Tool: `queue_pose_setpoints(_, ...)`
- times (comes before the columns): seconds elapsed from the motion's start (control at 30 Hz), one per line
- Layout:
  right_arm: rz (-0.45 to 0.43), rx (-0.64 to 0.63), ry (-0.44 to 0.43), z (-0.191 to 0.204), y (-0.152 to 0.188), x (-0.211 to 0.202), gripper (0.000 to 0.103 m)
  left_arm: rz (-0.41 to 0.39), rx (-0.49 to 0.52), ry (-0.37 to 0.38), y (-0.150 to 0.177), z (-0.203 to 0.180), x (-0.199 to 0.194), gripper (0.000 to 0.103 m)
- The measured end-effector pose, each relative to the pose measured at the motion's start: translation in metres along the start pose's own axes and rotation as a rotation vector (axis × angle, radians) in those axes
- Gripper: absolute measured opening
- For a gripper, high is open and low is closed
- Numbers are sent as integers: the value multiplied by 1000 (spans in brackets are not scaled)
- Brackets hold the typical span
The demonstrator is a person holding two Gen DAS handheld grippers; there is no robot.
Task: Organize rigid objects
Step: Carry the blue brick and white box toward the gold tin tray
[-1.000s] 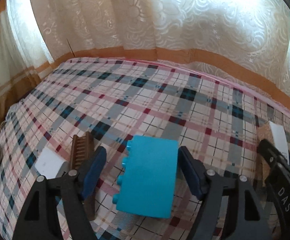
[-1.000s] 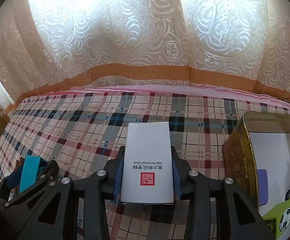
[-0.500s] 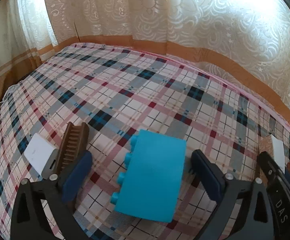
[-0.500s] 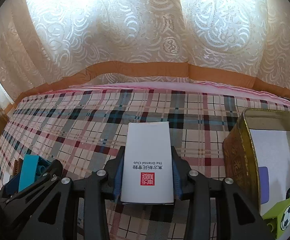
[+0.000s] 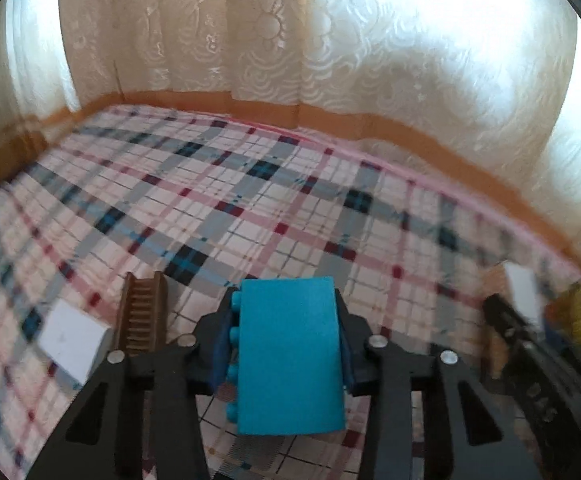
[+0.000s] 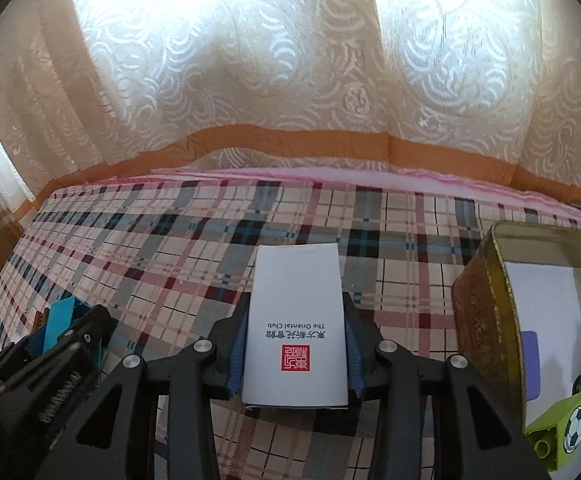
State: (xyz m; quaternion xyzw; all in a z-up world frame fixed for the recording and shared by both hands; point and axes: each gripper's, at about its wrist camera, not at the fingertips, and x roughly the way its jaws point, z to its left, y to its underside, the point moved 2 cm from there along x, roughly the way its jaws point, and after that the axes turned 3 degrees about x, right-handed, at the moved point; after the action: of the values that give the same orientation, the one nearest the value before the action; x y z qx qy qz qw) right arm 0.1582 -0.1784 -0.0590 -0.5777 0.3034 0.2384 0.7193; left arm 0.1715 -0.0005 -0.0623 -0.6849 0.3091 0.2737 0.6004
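1. turquoise building block (image 5: pixel 290 360) sits clamped in the left gripper (image 5: pixel 286 350), whose jaws have just closed on it, above the plaid bedspread (image 5: pixel 250 208).
2. right gripper (image 6: pixel 295 344) jaws pinch a white card box (image 6: pixel 296 328), beside the gold tin (image 6: pixel 486 320).
3. wooden comb (image 5: pixel 142 316) lies left of the block.

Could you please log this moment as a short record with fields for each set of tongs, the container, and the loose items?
left tongs: have just closed; shut on the blue building block
right tongs: shut on the white card box with red seal
container: gold tin, open, at right; holds a green football block
loose items: brown comb and white charger on the plaid cloth
backdrop: lace curtain
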Motion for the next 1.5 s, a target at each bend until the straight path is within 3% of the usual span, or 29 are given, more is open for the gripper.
queue_pose_setpoints(0.07, -23, -8, -3, 1, 0, -5, 43, -3, -39, 91, -1, 8, -2, 41)
queue_pose_setpoints(0.23, -114, -30, -12, 8, 0, -23, 43, -87, 30, 63, -4, 4, -11, 41)
queue_pose_setpoints(0.4, -191, -77, -61, 21, 0, -37, 43, -166, 89, 110, -5, -3, -24, 41)
queue_pose_setpoints(0.57, -230, -79, -92, 26, 1, -44, 43, -220, 81, 153, -4, 0, -39, 41)
queue_pose_setpoints(0.87, -247, -62, -173, 25, 6, -52, 43, -245, 144, 57, 2, -10, -44, 41)
queue_pose_setpoints(1.5, -277, -61, -98, 15, 20, -70, 43, -256, 177, 4, 10, -20, -52, 41)
